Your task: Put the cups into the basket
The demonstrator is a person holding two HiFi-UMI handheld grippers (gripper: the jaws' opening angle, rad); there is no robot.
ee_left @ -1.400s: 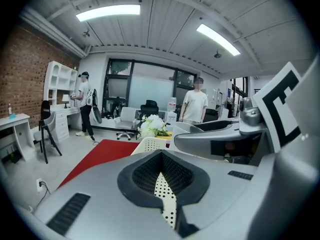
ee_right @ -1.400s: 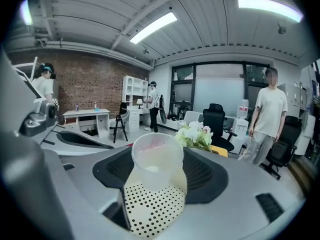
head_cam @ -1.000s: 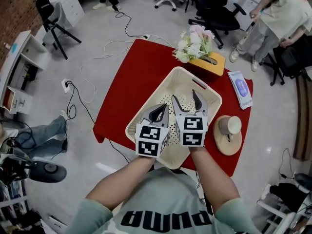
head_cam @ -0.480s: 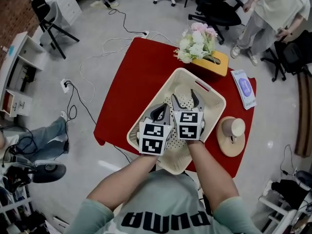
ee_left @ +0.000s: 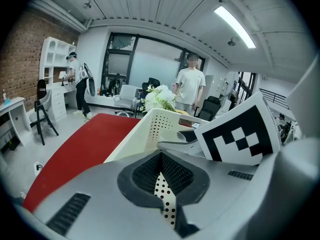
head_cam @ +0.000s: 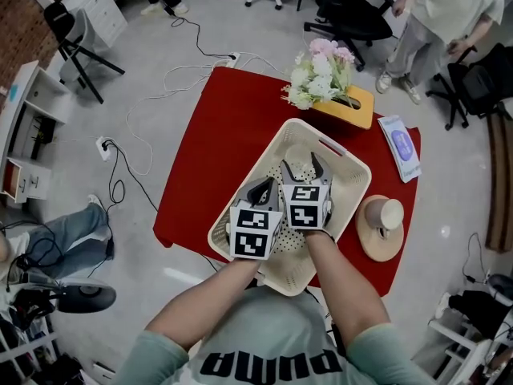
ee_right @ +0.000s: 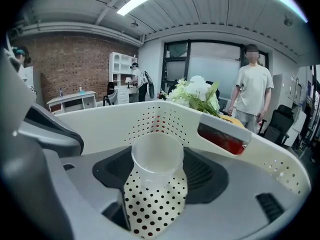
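Cup [ee_right: 157,160] of thin, cloudy plastic, round and tapering, stands upright between the wide-set jaws of the right gripper [head_cam: 302,165], which clasp it low inside the basket [ee_right: 85,121]. Beside it the left gripper [ee_left: 161,155] has its tips pressed together on nothing. Squeezing harder could buckle so soft a wall. Letting go while the cup is tilted or above the floor could tip it, as it looks light and narrow at the foot. The basket is cream and stiff, dotted with small holes, with a slot handle in its far wall. Further right, out on the red table [head_cam: 216,143], a second cup [head_cam: 390,212] sits on a round wooden disc [head_cam: 375,239]
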